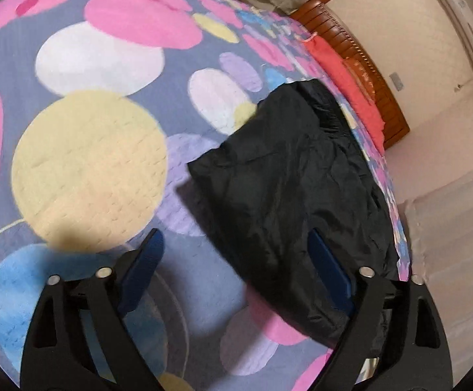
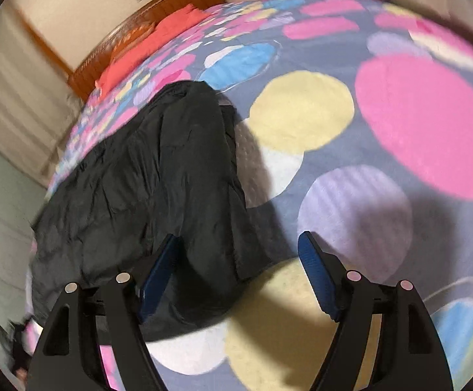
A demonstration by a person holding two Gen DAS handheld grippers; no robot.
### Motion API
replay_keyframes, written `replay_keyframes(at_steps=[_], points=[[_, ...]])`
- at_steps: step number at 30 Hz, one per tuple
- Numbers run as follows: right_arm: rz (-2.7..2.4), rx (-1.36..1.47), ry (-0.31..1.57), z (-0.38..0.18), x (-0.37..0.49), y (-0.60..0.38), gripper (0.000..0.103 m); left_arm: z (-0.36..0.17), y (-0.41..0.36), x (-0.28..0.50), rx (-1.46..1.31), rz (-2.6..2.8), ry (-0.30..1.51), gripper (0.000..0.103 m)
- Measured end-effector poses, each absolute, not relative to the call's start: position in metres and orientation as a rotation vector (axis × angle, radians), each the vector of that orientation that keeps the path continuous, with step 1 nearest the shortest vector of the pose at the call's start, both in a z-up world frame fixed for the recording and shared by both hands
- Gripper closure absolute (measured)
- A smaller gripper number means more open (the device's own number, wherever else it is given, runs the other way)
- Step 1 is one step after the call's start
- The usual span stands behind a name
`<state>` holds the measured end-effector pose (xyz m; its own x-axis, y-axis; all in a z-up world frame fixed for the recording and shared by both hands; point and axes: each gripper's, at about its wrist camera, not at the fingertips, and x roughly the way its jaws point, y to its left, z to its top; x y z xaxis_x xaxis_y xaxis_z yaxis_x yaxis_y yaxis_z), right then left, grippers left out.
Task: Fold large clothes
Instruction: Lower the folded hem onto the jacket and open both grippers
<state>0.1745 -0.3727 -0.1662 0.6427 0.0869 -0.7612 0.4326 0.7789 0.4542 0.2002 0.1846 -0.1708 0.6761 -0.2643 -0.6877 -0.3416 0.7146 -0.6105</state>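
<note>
Both your tongs are released and empty: left gripper point(image 1: 236, 260) and right gripper point(image 2: 238, 260) hover above the black garment point(image 1: 295, 189), which lies folded on the spotted bedspread point(image 1: 90, 150) near the bed's edge.

No text, label, brand, number or sign could be read anywhere in either wrist view.

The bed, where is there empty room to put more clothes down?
The bedspread lies bare across its middle, beside the folded black garment. The garment fills the strip along the bed's edge, and the red pillows crowd the wooden headboard end.
</note>
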Motion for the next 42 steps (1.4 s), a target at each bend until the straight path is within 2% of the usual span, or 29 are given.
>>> replay_keyframes(at_steps=[8,12,15,16,17,19,23,25,30,42], points=[[-0.217,0.817,0.849,-0.172,0.164,-0.368,0.024,-0.177,0.181,0.223,-0.808,0.056,0.84,0.009],[-0.224,0.787,0.828,-0.176,0.166,-0.359,0.023,-0.176,0.175,0.228,-0.745,0.084,0.84,0.01],[-0.227,0.791,0.809,-0.176,0.174,-0.357,0.026,-0.172,0.166,0.232,-0.656,0.127,0.847,0.032],[-0.236,0.768,0.806,-0.175,0.18,-0.354,0.039,-0.172,0.166,0.232,-0.657,0.113,0.841,0.046],[-0.246,0.743,0.811,-0.175,0.185,-0.352,0.048,-0.172,0.166,0.233,-0.673,0.088,0.84,0.051],[-0.246,0.751,0.809,-0.177,0.19,-0.349,0.057,-0.175,0.168,0.232,-0.717,0.072,0.841,0.062],[-0.223,0.764,0.782,-0.177,0.183,-0.349,0.072,-0.173,0.166,0.227,-0.703,0.053,0.828,0.074],[-0.207,0.77,0.773,-0.175,0.177,-0.35,0.077,-0.17,0.164,0.223,-0.693,0.047,0.826,0.078],[-0.192,0.758,0.767,-0.167,0.166,-0.348,0.079,-0.16,0.164,0.209,-0.676,0.035,0.827,0.081],[-0.168,0.754,0.794,-0.164,0.116,-0.347,0.08,-0.154,0.166,0.149,-0.644,0.045,0.843,0.081]])
